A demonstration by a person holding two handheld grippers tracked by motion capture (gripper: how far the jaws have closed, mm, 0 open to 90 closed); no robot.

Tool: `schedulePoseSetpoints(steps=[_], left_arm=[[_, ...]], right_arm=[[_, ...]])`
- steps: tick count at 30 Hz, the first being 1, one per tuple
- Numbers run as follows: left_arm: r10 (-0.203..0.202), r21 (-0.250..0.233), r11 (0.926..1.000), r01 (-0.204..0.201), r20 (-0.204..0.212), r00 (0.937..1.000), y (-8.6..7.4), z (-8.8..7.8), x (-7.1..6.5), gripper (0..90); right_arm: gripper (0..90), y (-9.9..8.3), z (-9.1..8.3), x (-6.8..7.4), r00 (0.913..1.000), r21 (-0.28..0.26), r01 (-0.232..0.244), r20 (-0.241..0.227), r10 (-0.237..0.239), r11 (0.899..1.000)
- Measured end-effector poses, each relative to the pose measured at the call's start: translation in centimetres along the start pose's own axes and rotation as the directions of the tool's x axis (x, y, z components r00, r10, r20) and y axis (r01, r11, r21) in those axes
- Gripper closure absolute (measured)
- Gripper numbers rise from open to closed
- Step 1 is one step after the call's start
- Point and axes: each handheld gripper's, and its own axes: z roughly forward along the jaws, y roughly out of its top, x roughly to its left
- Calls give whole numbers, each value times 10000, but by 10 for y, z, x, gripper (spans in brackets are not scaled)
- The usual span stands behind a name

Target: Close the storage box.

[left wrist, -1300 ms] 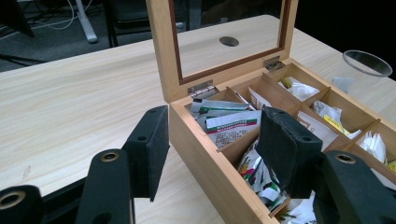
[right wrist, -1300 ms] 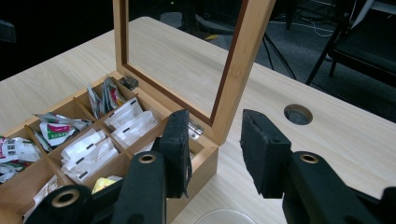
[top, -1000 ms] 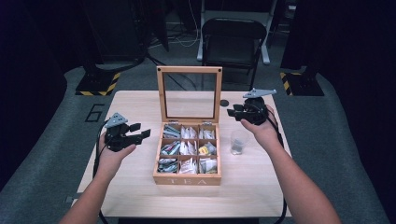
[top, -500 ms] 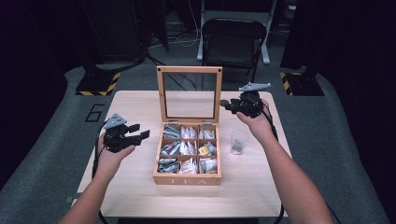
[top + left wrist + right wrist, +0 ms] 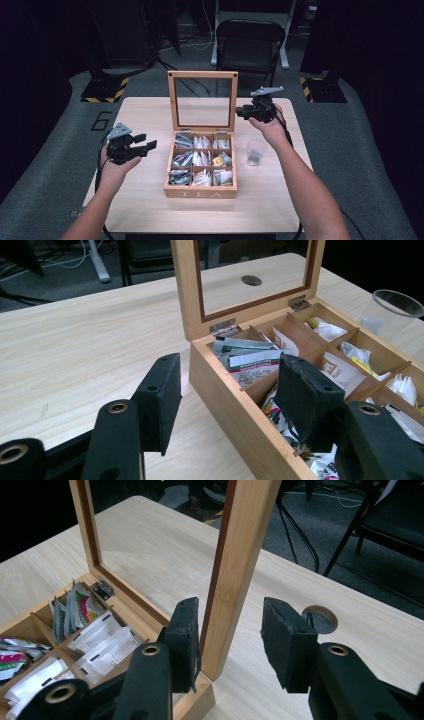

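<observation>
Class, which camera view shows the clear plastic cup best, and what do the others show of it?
The high view: the whole cup stands on the table, right of the tea box. The left gripper view catches its rim behind the box.

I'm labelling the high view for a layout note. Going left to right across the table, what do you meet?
Left gripper → wooden tea box, its glass lid upright → right gripper at the lid's right edge → clear plastic cup.

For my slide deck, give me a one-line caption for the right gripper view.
Right tool open astride the upright lid frame of the wooden tea box, sachets below.
</observation>
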Motion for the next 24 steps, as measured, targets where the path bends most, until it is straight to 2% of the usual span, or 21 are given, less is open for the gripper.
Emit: schedulePoseSetpoints(steps=[7, 9, 24], left_arm=[[-29, -27, 10000, 28, -40, 10000, -1, -1, 1, 435], [-37, -23, 10000, 37, -40, 10000, -1, -2, 1, 436], [-95, 36, 9999, 95, -69, 9999, -4, -3, 4, 435]], right_arm=[[560, -1, 12, -1, 9999, 162, 104, -7, -104, 9998], [546, 0, 17, 0, 9997, 172, 262, -3, -262, 9995], [526, 0, 32, 3, 9997, 192, 202, -110, -200, 9996]])
